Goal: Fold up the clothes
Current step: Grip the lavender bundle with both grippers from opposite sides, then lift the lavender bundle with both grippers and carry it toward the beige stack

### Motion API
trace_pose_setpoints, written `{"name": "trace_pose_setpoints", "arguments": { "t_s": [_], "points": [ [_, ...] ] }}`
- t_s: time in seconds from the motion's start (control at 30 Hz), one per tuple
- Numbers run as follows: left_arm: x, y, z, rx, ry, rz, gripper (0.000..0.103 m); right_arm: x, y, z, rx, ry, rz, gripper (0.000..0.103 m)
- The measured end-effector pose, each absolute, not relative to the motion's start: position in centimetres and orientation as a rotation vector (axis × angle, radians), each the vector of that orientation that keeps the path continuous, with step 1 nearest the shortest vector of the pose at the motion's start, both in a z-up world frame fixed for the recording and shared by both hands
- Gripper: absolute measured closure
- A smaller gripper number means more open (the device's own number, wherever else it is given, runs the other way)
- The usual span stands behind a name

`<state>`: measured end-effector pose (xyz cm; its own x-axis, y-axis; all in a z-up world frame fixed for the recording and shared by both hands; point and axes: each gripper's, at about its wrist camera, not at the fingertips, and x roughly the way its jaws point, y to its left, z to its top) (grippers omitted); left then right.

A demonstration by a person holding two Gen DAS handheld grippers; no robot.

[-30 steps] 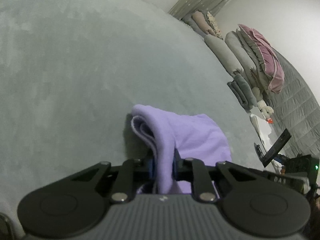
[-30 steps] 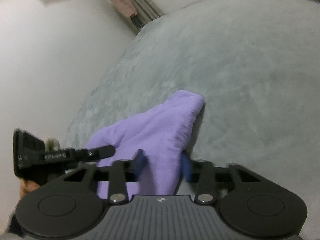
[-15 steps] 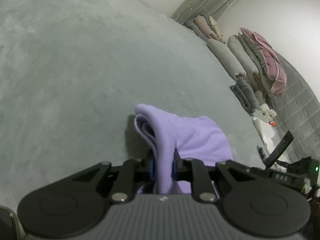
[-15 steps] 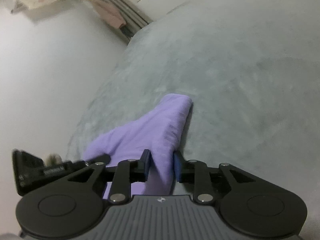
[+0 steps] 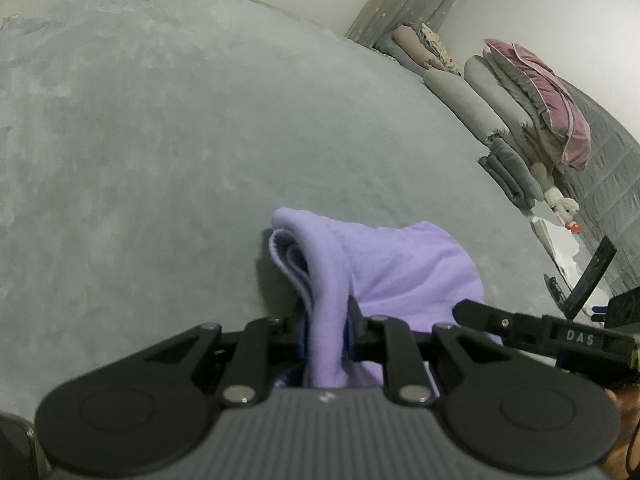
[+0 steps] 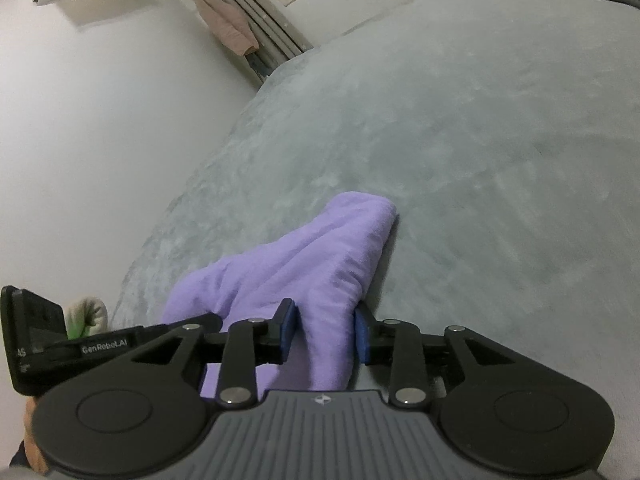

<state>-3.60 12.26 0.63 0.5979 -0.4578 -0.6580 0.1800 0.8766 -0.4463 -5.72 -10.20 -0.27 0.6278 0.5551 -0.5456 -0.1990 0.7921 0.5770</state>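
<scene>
Soft lilac fleece garment [image 5: 404,264] pinched at two edges over the grey plush bedspread [image 5: 160,152].

It lies bunched and doubled, its far end resting on the spread. My left gripper [image 5: 325,330] is clamped on one layered edge; my right gripper [image 6: 325,330] has its blue pads close about the other edge, though I cannot tell how firmly they press. To fold well, I judge both edges should travel level and taut. Stacked grey pillows [image 5: 496,96] and a pink cushion [image 5: 548,96] sit well apart; nothing blocks the spread ahead.
</scene>
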Motion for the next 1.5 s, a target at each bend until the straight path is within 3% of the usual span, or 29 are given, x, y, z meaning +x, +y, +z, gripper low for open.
{"name": "trace_pose_setpoints", "arguments": {
  "t_s": [0.1, 0.23, 0.73, 1.17, 1.33, 1.5],
  "points": [
    [-3.7, 12.2, 0.7, -0.342, 0.85, -0.373, 0.087, -5.8, -9.5, -0.2, 0.465, 0.761, 0.445, 0.069],
    [-4.2, 11.9, 1.2, -0.308, 0.829, -0.364, 0.088, -6.5, -8.7, 0.1, 0.393, 0.731, 0.425, 0.087],
    [-9.8, 15.4, 9.0, -0.295, 0.681, -0.361, 0.089, -9.0, -4.9, 6.8, 0.268, 0.61, 0.473, 0.09],
    [-19.9, 33.0, 23.4, -0.224, 0.539, -0.11, 0.088, -11.4, 10.5, 15.6, 0.304, 0.507, 0.873, 0.09],
    [-20.9, 39.5, 23.9, -0.221, 0.56, 0.044, 0.088, -11.1, 19.6, 15.2, 0.261, 0.536, 0.976, 0.09],
    [-19.5, 43.9, 19.8, -0.223, 0.643, 0.112, 0.088, -9.9, 25.7, 12.7, 0.212, 0.603, 0.972, 0.09]
  ]
}}
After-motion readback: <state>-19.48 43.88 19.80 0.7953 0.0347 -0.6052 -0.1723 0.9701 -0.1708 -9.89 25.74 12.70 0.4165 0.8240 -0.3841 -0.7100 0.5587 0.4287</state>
